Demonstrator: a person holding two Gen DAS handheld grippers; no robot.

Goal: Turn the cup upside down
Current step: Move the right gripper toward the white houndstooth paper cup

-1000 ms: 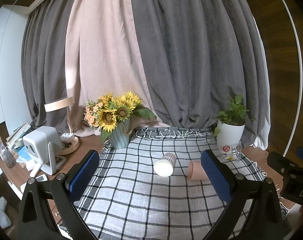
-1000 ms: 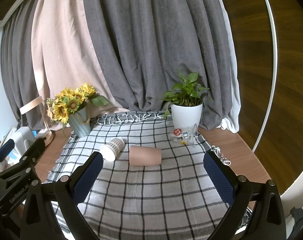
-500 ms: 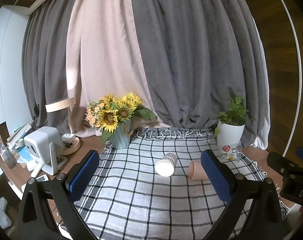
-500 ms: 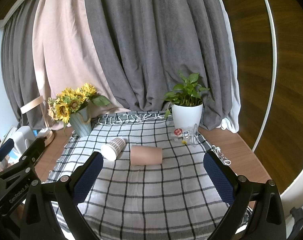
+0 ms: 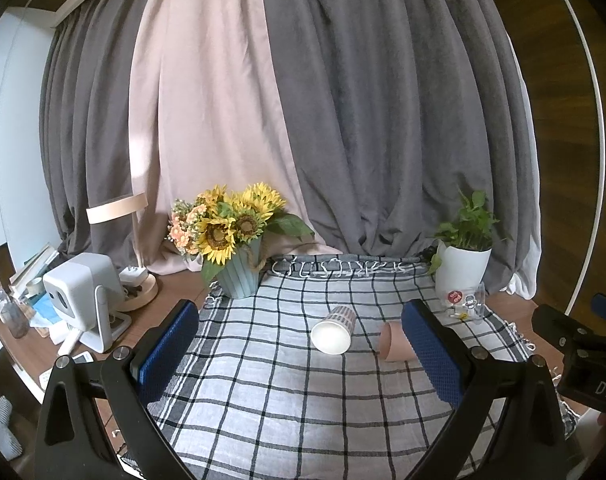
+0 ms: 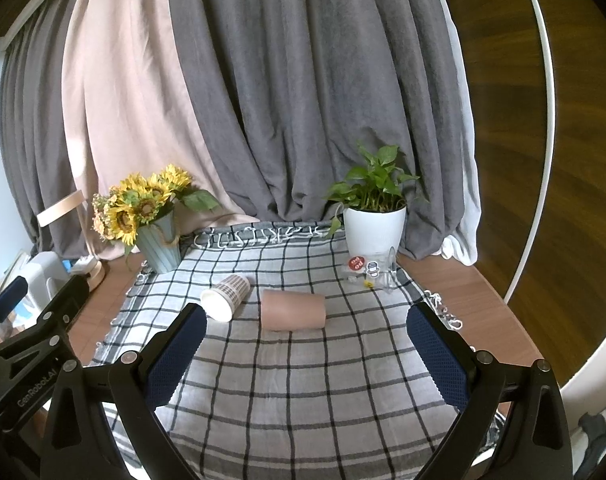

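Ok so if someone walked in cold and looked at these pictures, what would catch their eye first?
Probably the two paper cups lying on their sides mid-cloth: a patterned cup with its white mouth facing the cameras, and a plain pink cup just right of it. Next, the sunflower bouquet at the checked tablecloth's far left corner and the potted plant at its far right. Both grippers hang open, short of the cups.
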